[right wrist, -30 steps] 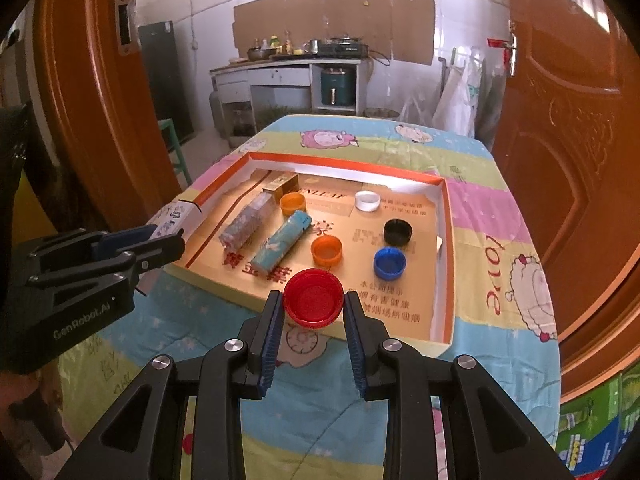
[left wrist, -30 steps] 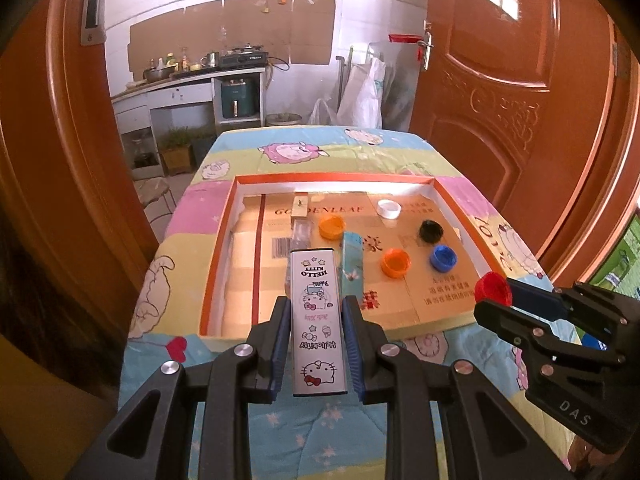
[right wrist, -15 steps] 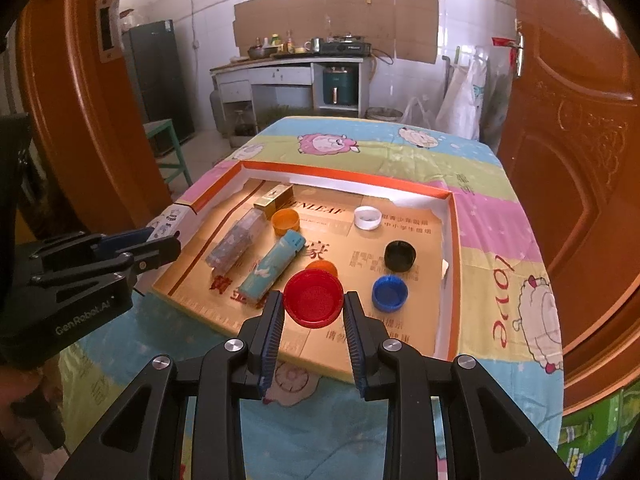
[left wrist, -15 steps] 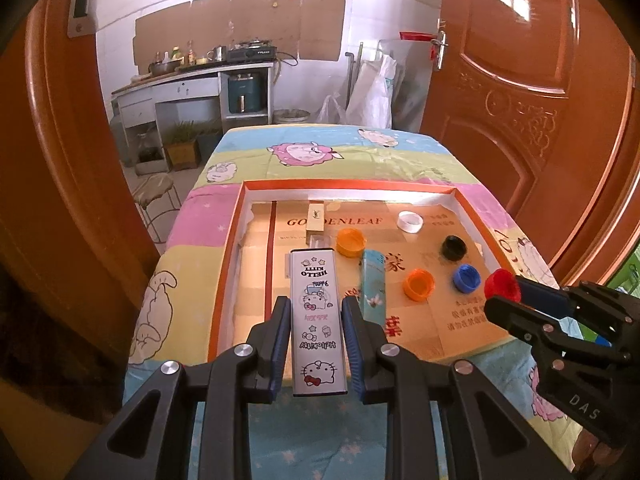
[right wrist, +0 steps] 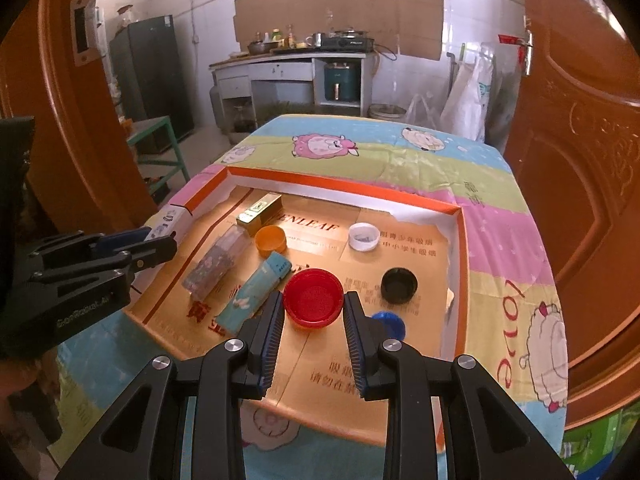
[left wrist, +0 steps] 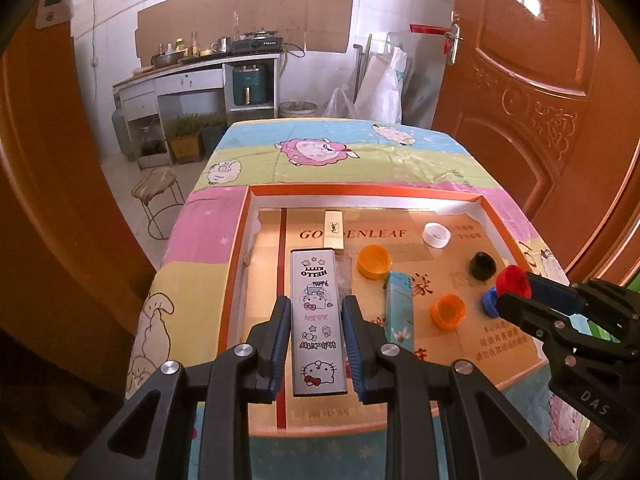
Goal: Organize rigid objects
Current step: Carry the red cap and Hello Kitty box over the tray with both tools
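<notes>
My left gripper [left wrist: 316,302] is shut on a white Hello Kitty box [left wrist: 318,344], held lengthwise above the left part of the orange-rimmed tray [left wrist: 360,191]. My right gripper [right wrist: 313,304] is shut on a red cap [right wrist: 313,292], open side up, over the tray's middle. On the tray floor lie a light blue box [right wrist: 256,292], a clear box [right wrist: 212,268], a gold box [right wrist: 260,210], an orange cap [right wrist: 271,240], a white cap [right wrist: 363,236], a black cap [right wrist: 399,285] and a blue cap [right wrist: 390,322]. A second orange cap [left wrist: 448,310] shows in the left wrist view.
The tray sits on a table with a cartoon-print cloth [left wrist: 320,152]. An orange door [left wrist: 540,100] stands close on the right and a door frame on the left. A stool [left wrist: 154,188] and a kitchen counter [left wrist: 200,76] lie beyond the table.
Both grippers have moved forward from the table's near edge to above the tray, still holding the Hello Kitty box and the red cap. The things in the tray have not moved.
</notes>
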Tool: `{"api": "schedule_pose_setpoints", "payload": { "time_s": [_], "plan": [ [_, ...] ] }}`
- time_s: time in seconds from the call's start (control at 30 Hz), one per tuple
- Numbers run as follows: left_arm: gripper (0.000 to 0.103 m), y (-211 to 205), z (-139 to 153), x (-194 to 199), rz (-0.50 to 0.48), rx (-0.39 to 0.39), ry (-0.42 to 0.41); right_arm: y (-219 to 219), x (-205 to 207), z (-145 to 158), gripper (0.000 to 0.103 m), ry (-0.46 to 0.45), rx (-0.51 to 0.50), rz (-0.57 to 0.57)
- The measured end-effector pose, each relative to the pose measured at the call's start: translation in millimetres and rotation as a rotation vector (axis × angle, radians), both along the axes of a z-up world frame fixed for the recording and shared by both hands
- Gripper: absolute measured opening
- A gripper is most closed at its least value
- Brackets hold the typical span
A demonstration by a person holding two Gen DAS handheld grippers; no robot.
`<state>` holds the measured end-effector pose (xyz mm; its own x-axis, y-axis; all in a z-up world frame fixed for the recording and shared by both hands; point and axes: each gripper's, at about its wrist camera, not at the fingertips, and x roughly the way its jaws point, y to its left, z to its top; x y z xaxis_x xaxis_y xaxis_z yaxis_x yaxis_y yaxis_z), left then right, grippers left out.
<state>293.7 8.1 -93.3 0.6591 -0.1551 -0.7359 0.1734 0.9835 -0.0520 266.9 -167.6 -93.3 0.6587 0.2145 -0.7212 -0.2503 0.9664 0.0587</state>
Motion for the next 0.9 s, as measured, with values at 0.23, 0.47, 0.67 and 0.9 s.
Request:
{"api": "schedule_pose_setpoints", "payload": {
  "time_s": [0.23, 0.47, 0.67, 0.9],
  "plan": [
    [0.026, -2, -5, 16, 0.005, 0.016, 0.01, 3, 19, -4, 0.031, 0.007, -0.003, 0.013],
    [0.027, -2, -5, 34, 0.008, 0.031, 0.007, 4, 37, -5, 0.031, 0.004, -0.017, 0.032],
    [0.026, 0, -8, 50, 0.005, 0.016, 0.032, 5, 59, -7, 0.031, 0.018, -0.019, 0.065],
    [0.026, 2, -13, 66, 0.012, 0.032, 0.052, 9, 90, -11, 0.031, 0.051, -0.02, 0.092]
  ]
}}
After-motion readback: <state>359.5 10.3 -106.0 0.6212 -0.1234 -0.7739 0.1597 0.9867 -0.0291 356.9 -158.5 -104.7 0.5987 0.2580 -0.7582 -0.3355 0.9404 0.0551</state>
